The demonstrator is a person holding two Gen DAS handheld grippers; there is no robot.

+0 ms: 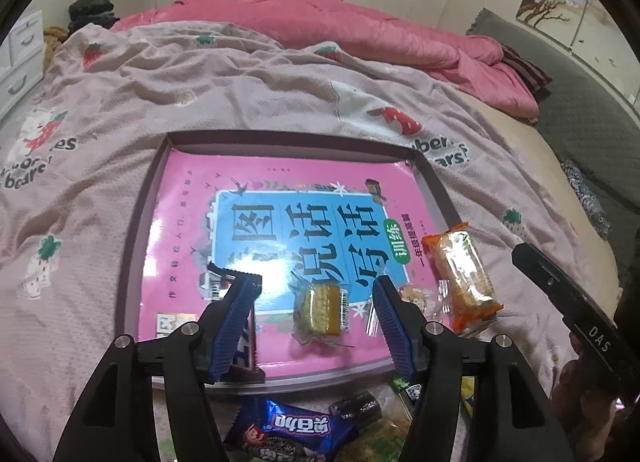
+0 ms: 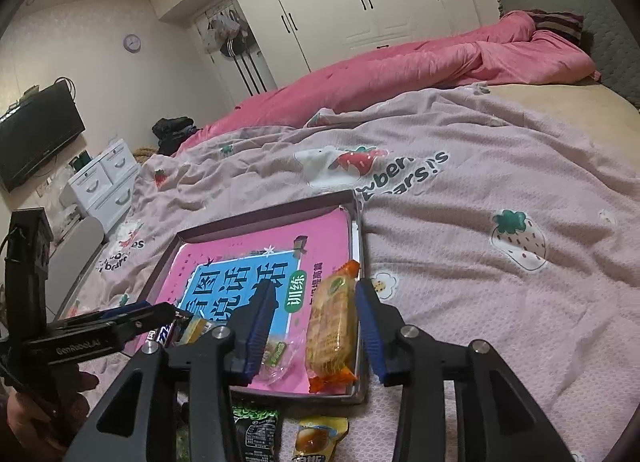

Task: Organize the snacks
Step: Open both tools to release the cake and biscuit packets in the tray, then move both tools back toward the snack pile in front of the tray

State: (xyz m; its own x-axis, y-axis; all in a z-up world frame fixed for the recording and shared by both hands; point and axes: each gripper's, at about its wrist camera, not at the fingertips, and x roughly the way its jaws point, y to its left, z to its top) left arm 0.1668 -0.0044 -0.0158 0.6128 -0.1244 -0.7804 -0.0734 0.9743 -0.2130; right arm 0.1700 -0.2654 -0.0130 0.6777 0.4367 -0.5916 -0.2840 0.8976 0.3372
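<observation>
Over the tray's (image 1: 134,246) near edge both tongs hang spread wide and empty: left gripper (image 1: 316,294) above a clear-wrapped biscuit (image 1: 322,308), right gripper (image 2: 316,302) astride the orange cracker pack (image 2: 332,326) at the near right corner. "DAS" and "GenRobot.AI" mark their bodies.

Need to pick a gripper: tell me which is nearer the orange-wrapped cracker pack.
Right. The right gripper straddles the orange-wrapped cracker pack; the left gripper is off to its left.

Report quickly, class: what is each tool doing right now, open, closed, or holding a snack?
Left tool: open, holding nothing.
Right tool: open, holding nothing; the orange-wrapped snack lies between its fingers.
</observation>
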